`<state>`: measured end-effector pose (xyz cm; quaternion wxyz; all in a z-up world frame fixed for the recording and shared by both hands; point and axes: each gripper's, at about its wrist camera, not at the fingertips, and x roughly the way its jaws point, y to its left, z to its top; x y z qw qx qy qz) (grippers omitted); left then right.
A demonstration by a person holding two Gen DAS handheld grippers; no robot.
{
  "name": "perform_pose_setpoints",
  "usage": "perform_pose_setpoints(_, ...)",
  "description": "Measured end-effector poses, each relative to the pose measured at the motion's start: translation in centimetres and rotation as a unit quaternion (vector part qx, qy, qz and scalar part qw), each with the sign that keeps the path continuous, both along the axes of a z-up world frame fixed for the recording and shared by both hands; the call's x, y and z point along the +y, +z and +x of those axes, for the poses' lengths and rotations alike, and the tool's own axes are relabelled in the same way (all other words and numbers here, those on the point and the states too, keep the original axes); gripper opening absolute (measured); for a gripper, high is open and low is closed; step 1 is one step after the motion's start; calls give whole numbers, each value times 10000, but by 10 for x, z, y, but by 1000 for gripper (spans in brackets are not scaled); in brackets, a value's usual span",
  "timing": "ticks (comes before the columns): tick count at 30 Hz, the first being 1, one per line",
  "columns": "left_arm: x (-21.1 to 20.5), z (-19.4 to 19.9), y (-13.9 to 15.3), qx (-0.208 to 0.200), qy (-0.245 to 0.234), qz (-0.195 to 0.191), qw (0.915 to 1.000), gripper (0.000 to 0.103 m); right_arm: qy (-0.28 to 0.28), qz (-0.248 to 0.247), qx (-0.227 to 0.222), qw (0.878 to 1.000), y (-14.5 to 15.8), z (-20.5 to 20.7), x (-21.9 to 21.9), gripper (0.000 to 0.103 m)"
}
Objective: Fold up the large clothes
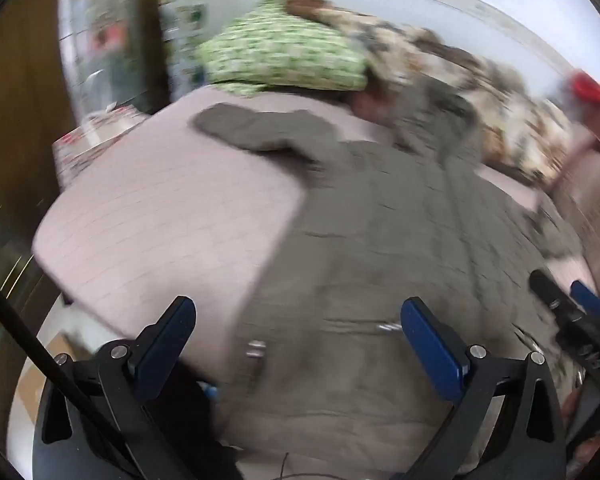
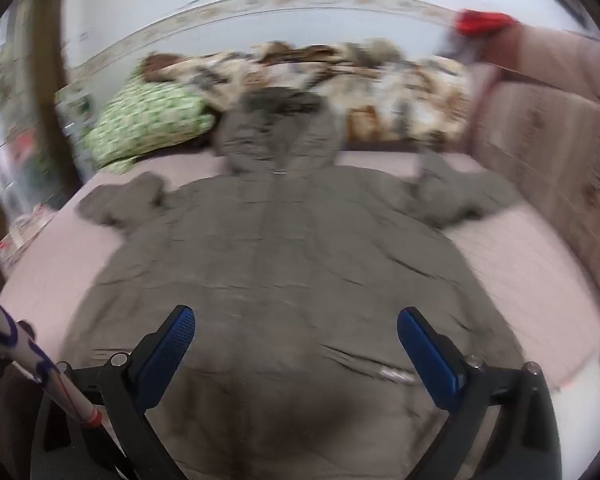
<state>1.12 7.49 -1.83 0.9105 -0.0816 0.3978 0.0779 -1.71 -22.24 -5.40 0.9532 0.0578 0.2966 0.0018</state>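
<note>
Two views show the same spread coat, and both are blurred, so fine detail is uncertain.

From the left wrist, the left hand-held gripper [image 1: 298, 316] has its blue fingers wide apart and grips nothing; it hovers over the near-left part of the grey-brown padded coat [image 1: 380, 240]. The coat lies flat on the pink sheet of the bed [image 1: 160, 220], with one sleeve [image 1: 260, 128] stretched out toward the green patterned pillow [image 1: 284, 52]. Part of the right hand-held gripper [image 1: 572, 312] shows at the right edge. The step in hand looks like reaching for the first fold. To do it well, this gripper would best pinch all the padded layers at the side edge or the sleeve, not just the top skin, and carry them across toward the middle in one low sweep so the bulk does not bunch.

From the right wrist, the right hand-held gripper [image 2: 296, 326] is likewise open and empty above the coat's lower middle [image 2: 284, 248]. The coat appears front-up, with its hood [image 2: 280, 128] pointing toward the brown patterned blanket [image 2: 340, 80] and both sleeves spread to the sides. Shallow creases cross the quilted cloth, and a small metal fitting [image 2: 396, 374] glints near the hem. Being thick and puffy, the coat will likely spring back unless each fold is pressed down.
</note>
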Motion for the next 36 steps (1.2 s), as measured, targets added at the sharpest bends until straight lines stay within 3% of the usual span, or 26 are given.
perform_pose_setpoints(4, 37, -11, 8, -60, 621, -6, 9981, 102, 939, 74, -162, 9954, 33, 28, 47, 103)
perform_pose_setpoints(9, 67, -24, 15, -185, 1103, 8, 9937, 102, 2197, 77, -94, 9755, 73, 71, 131, 103)
perform_pose_setpoints(12, 69, -28, 13, -261, 1192, -10, 9925, 102, 2238, 73, -209, 9744, 73, 67, 152, 103)
perform_pose_setpoints(17, 45, -7, 0, -66, 715, 1, 9974, 102, 1877, 3, -185, 9820, 44, 41, 124, 103)
perform_pose_setpoints(20, 22, 2, -11, 140, 316, 133, 9993, 102, 1425, -265, -191, 9893, 22, 25, 88, 103)
perform_pose_setpoints(25, -3, 7, -27, 532, -121, 2, 9985, 102, 587, -334, -105, 9977, -7, 6, 30, 103)
perform_pose_setpoints(31, -17, -2, -27, 517, -177, 370, 9978, 102, -467, -223, -295, 9982, -22, -11, -17, 103)
perform_pose_setpoints(36, -14, -11, -22, 380, -72, 342, 9987, 102, -754, 4, -224, 9969, -28, -18, -26, 103)
